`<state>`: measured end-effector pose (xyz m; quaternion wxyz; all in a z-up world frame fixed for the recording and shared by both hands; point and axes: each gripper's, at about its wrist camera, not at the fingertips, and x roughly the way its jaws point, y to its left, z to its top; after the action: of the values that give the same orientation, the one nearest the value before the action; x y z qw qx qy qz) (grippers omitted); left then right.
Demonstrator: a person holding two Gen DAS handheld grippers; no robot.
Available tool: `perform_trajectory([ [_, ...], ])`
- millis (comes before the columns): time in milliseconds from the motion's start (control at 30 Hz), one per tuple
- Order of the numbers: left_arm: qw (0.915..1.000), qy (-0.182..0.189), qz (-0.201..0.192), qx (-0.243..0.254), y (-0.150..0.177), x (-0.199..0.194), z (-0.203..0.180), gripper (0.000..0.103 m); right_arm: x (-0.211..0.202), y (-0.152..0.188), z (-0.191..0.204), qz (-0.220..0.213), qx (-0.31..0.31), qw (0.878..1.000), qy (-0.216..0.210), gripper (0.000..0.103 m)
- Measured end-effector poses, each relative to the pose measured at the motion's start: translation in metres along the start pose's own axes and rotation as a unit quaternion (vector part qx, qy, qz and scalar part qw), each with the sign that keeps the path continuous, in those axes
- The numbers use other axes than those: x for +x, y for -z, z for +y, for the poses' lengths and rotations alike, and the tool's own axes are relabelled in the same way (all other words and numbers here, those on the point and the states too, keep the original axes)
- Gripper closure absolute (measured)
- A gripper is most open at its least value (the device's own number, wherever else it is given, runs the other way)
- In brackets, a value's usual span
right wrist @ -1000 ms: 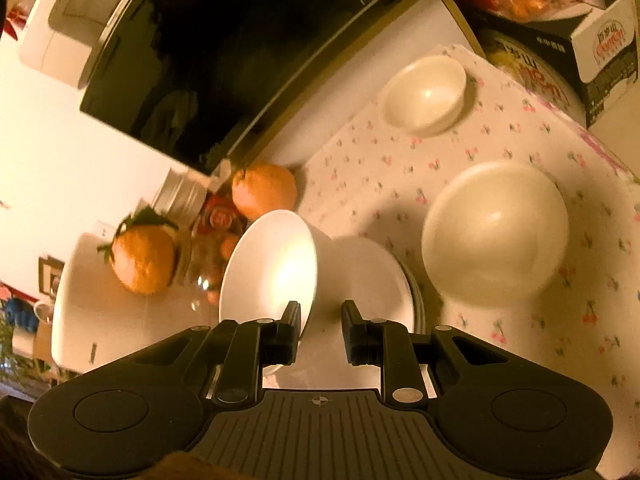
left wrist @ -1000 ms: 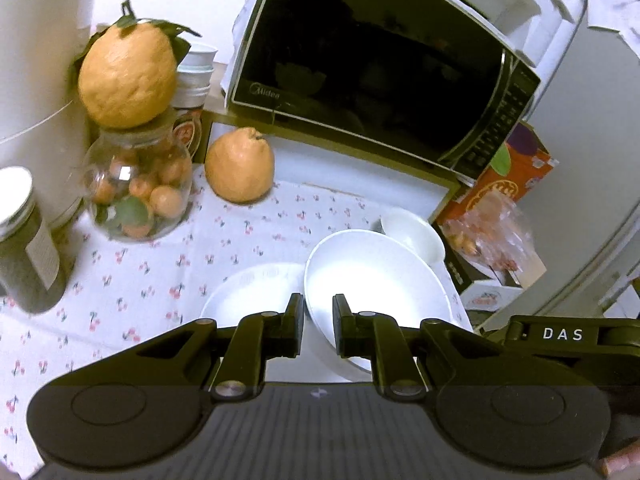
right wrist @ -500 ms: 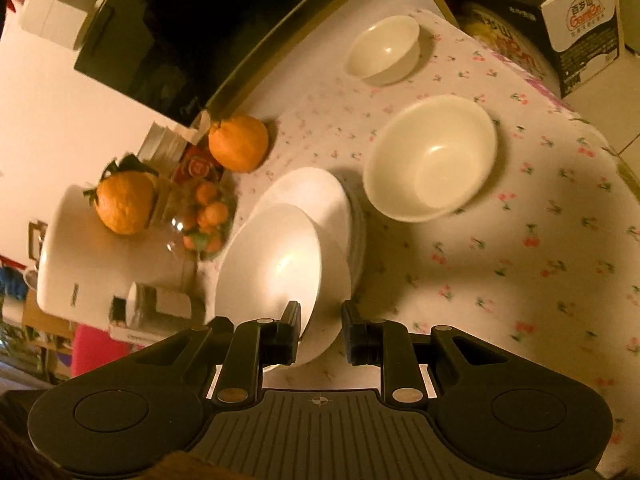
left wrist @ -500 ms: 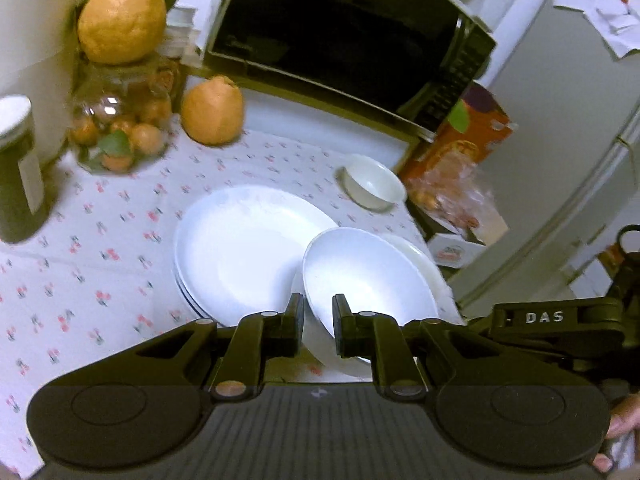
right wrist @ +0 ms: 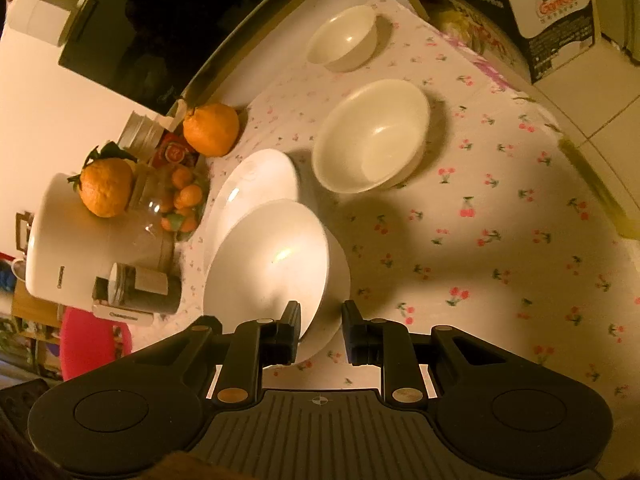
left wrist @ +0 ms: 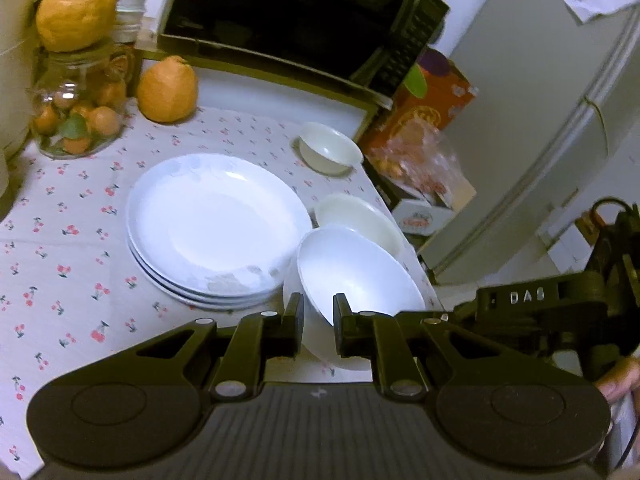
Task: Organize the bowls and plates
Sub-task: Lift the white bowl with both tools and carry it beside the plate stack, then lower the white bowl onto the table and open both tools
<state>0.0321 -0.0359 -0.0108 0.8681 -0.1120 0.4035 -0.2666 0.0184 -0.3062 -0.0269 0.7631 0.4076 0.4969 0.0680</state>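
Note:
My left gripper [left wrist: 318, 322] is shut on the rim of a white bowl [left wrist: 356, 276], held above the table's right edge. Behind it a second white bowl [left wrist: 360, 220] rests on the cloth, also in the right wrist view [right wrist: 372, 136]. A stack of white plates [left wrist: 216, 228] lies left of it. A small white bowl [left wrist: 330, 152] sits farther back, also in the right wrist view [right wrist: 344, 38]. My right gripper [right wrist: 320, 330] is shut on the rim of a white bowl [right wrist: 272, 264], held above the plate stack [right wrist: 256, 184].
A black microwave [left wrist: 304, 20] stands at the back. A glass jar of small oranges [left wrist: 76, 112] with a large citrus [left wrist: 76, 4] on top, and another citrus [left wrist: 168, 90], are at the back left. Boxes [left wrist: 424, 120] and a fridge [left wrist: 540, 100] are beyond the right table edge.
Both grippers have pulled back and risen with their bowls. The plate stack and the resting bowl now show more fully. The left view has turned right, toward the table edge.

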Motion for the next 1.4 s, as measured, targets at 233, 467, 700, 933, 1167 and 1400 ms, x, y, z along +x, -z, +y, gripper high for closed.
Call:
perform_trajectory([
  [233, 0.9989, 0.010, 0.045, 0.010, 0.015, 0.020, -0.014, 0.089, -0.003, -0.002, -0.025, 0.006, 0.005, 1.000, 0.028, 0.081],
  [467, 0.9967, 0.008, 0.081, 0.000, 0.024, 0.037, -0.012, 0.090, -0.003, -0.006, -0.032, 0.005, -0.001, 0.999, 0.047, 0.081],
  [700, 0.9951, 0.015, 0.098, -0.003, 0.027, 0.042, -0.014, 0.089, -0.003, -0.007, -0.036, 0.005, -0.004, 0.998, 0.064, 0.080],
  [933, 0.9943, 0.023, 0.104, 0.005, 0.027, 0.046, -0.018, 0.089, 0.001, -0.009, -0.045, 0.010, 0.010, 0.998, 0.067, 0.079],
  [1167, 0.9931, 0.022, 0.115, 0.006, 0.029, 0.048, -0.018, 0.087, 0.001, -0.009, -0.044, 0.010, 0.012, 0.998, 0.063, 0.079],
  [1400, 0.9929, 0.019, 0.117, -0.004, 0.026, 0.048, -0.015, 0.078, 0.001, -0.011, -0.048, 0.019, 0.025, 0.998, 0.057, 0.072],
])
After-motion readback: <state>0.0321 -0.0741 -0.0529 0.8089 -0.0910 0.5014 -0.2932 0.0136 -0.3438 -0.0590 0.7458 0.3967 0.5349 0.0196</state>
